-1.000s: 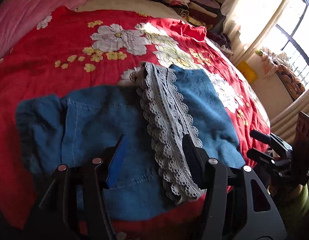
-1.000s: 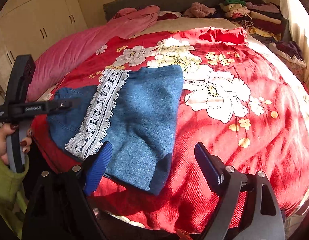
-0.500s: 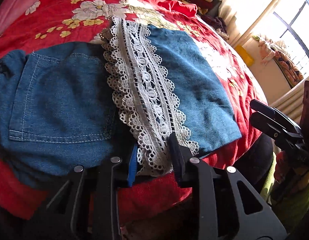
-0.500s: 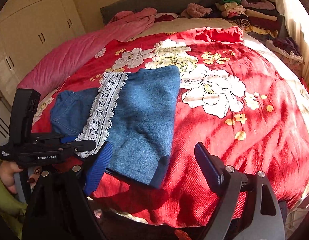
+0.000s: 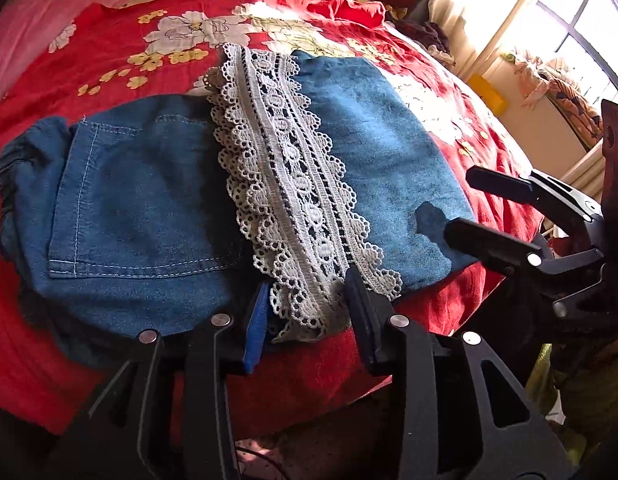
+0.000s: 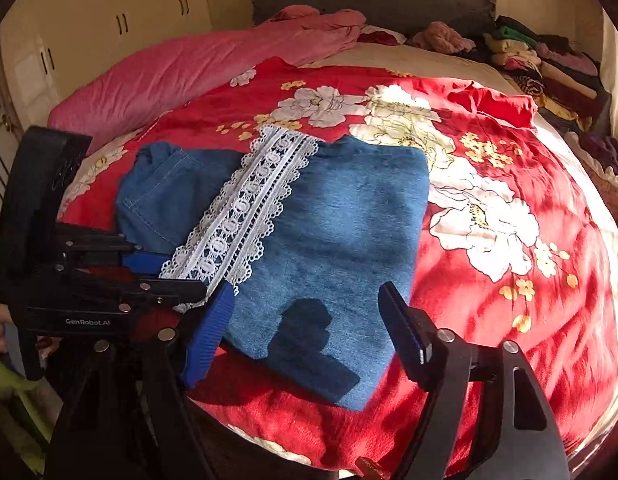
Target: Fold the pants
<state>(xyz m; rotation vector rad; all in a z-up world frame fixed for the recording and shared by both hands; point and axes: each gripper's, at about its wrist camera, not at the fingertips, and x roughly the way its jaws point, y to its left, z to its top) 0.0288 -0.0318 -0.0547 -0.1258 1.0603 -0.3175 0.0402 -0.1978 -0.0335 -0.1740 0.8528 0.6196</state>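
We are looking down on a bed (image 6: 509, 320) spread with a red quilt (image 6: 529, 208) printed in large white and yellow flowers, and the blue denim pants (image 6: 341, 232) lie folded on its near edge, a band of white lace trim (image 6: 245, 216) running across them and a back pocket (image 5: 141, 200) facing up on the left part. The left gripper (image 5: 305, 312) sits at the near end of the lace; its fingers (image 5: 361, 320) flank the trim with the lace between them, and they are opening, the pads seeming (the view is tight here) to stand just off the fabric. The right gripper (image 6: 309, 328) hovers over the near right corner of the denim, its fingers (image 6: 405, 328) wide apart though closing, casting a dark shadow on the cloth and gripping nothing. Behind the quilt a pink duvet (image 6: 197, 68) is bunched along the left side, a grey headboard (image 6: 369, 0) stands at the far end, and folded clothes (image 6: 549, 64) are heaped at the right corner. Cream wardrobe doors (image 6: 109, 28) fill the left wall, and from the left wrist we see a bright window (image 5: 581, 24) with pale curtains.
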